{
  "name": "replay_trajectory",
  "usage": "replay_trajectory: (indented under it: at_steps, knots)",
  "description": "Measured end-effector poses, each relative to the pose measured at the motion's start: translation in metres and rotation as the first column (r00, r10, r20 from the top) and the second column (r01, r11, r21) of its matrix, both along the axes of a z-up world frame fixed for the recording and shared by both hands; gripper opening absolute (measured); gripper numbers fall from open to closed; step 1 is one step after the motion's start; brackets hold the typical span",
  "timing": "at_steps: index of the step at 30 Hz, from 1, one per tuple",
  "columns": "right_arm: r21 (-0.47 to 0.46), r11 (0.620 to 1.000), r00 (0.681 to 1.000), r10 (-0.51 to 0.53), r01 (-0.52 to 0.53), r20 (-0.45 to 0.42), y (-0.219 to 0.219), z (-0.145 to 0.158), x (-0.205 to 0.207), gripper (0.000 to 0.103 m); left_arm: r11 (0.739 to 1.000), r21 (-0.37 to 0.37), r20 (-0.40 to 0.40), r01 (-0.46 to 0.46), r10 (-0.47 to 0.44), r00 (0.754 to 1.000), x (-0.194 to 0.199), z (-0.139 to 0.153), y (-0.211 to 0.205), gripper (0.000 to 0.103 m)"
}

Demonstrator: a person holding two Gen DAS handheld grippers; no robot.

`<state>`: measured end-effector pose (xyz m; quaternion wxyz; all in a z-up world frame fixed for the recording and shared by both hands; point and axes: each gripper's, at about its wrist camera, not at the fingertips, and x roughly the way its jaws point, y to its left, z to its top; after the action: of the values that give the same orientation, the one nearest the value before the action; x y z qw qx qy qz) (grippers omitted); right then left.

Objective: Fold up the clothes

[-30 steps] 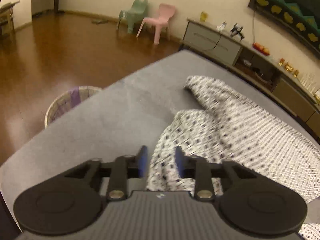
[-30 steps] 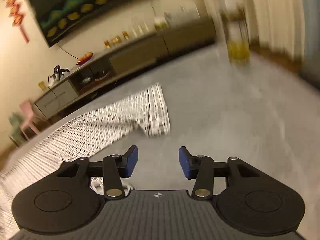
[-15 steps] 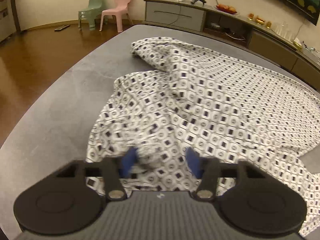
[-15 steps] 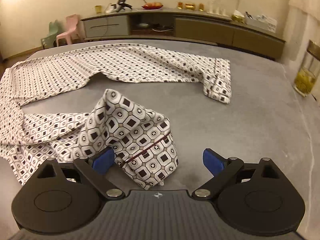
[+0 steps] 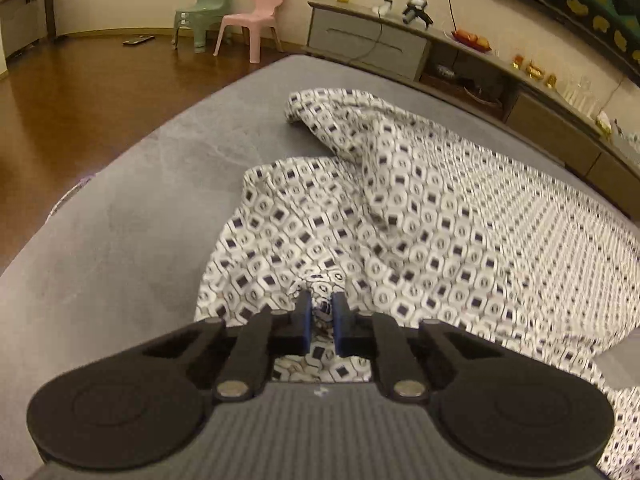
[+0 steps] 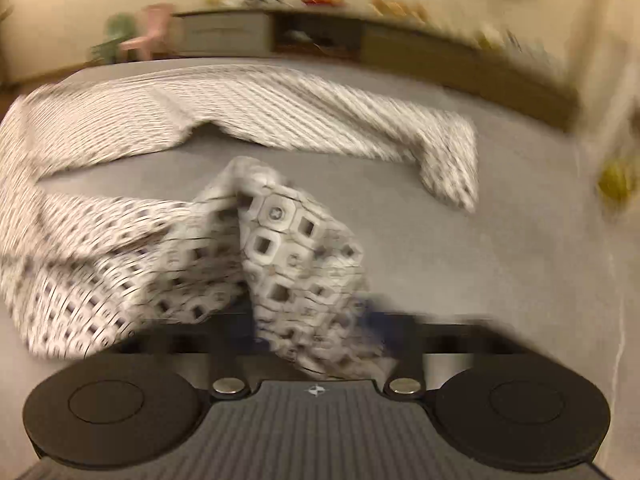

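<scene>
Since a second ago both claws have narrowed from wide apart onto the cloth, and the left one has sunk toward it.

Left wrist view: the left claw (image 5: 321, 311) is closing, its blue pads (image 5: 306, 316) nearly together with a small pinch of the patterned garment (image 5: 420, 216) between them. The pads press on that fold. The garment, white with dark squares, lies spread on the grey desk (image 5: 132, 216), reaching from right at the claw away to the right and up to a bunched end near the far edge. Its near hem runs under the claw. To the left the desk is bare. Beyond it sit a green chair (image 5: 202, 16) and a pink chair (image 5: 256, 18) on the wooden floor, and a long cabinet (image 5: 368, 44) along the wall. On the cabinet stands a red dish (image 5: 472, 38) holding what looks like fruit; too small to say which.

Right wrist view: the picture is badly blurred. The right claw (image 6: 320, 332) is closing, with a raised fold of the garment (image 6: 288, 248) between its fingers; the pads are mostly hidden by cloth, yet the fold seems clamped. The rest of the garment stretches left and across the far desk (image 6: 500, 240), one end lying well off to the right. A yellowish vessel (image 6: 618, 182) stands at the right edge; its contents cannot be made out.
</scene>
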<state>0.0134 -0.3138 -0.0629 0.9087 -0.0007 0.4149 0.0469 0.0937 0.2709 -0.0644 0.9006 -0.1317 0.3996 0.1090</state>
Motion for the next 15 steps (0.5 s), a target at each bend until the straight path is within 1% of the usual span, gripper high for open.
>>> replay_trajectory:
  at_steps: [1, 2, 3, 4, 5, 6, 8, 9, 10, 11, 12, 13, 14, 15]
  knots:
    - [0.08, 0.997, 0.999, -0.025, 0.023, 0.035, -0.013, 0.015, -0.002, 0.007, 1.0, 0.0, 0.034, -0.023, 0.023, 0.999, -0.002, 0.008, 0.006, 0.006]
    - [0.219, 0.975, 0.994, -0.059, 0.038, 0.087, -0.031, 0.036, -0.007, 0.006, 0.998, -0.013, 0.074, -0.058, 0.059, 0.996, -0.006, 0.018, 0.016, 0.006]
    - [0.429, 0.903, 0.98, -0.098, 0.015, 0.171, -0.057, 0.063, -0.016, 0.005, 0.995, -0.03, 0.113, -0.094, 0.096, 0.989, -0.01, 0.029, 0.026, 0.006]
    - [0.533, 0.846, 0.964, -0.133, -0.01, 0.228, -0.075, 0.081, -0.023, 0.004, 0.991, -0.047, 0.152, -0.128, 0.134, 0.979, -0.014, 0.039, 0.036, 0.006]
    - [0.521, 0.853, 0.958, -0.17, 0.026, 0.231, -0.083, 0.086, -0.021, 0.004, 0.985, -0.06, 0.171, -0.165, 0.173, 0.97, -0.017, 0.045, 0.046, 0.006]
    - [0.509, 0.859, 0.95, -0.206, 0.061, 0.234, -0.091, 0.091, -0.019, 0.004, 0.978, -0.07, 0.173, -0.197, 0.206, 0.963, -0.018, 0.048, 0.055, 0.006]
    - [0.484, 0.865, 0.93, -0.278, 0.133, 0.241, -0.107, 0.101, -0.015, 0.005, 0.965, -0.087, 0.134, -0.248, 0.258, 0.957, -0.016, 0.04, 0.067, 0.006]
    - [0.461, 0.863, 0.917, -0.335, 0.205, 0.218, -0.113, 0.097, -0.01, 0.008, 0.957, -0.094, 0.113, -0.273, 0.283, 0.953, -0.015, 0.035, 0.073, 0.006]
    - [0.411, 0.854, 0.898, -0.411, 0.32, 0.155, -0.115, 0.077, 0.001, 0.028, 0.953, -0.094, 0.087, -0.286, 0.294, 0.952, -0.013, 0.029, 0.074, 0.006]
    - [0.359, 0.85, 0.887, -0.448, 0.386, 0.107, -0.113, 0.062, 0.01, 0.041, 0.95, -0.093, 0.06, -0.298, 0.304, 0.951, -0.011, 0.023, 0.075, 0.007]
    - [0.318, 0.858, 0.889, -0.45, 0.404, 0.084, -0.108, 0.053, 0.016, 0.057, 0.952, -0.105, 0.041, -0.286, 0.291, 0.956, -0.01, 0.02, 0.072, 0.007]
    - [0.275, 0.865, 0.89, -0.452, 0.42, 0.061, -0.104, 0.044, 0.021, 0.057, 0.955, -0.12, 0.023, -0.271, 0.275, 0.961, -0.008, 0.017, 0.07, 0.008]
    - [0.233, 0.87, 0.89, -0.454, 0.434, 0.038, -0.1, 0.034, 0.026, 0.057, 0.959, -0.135, 0.022, -0.248, 0.254, 0.967, -0.008, 0.018, 0.065, 0.01]
    - [0.206, 0.879, 0.895, -0.445, 0.43, 0.031, -0.094, 0.031, 0.028, 0.057, 0.963, -0.151, 0.023, -0.225, 0.231, 0.973, -0.009, 0.02, 0.061, 0.014]
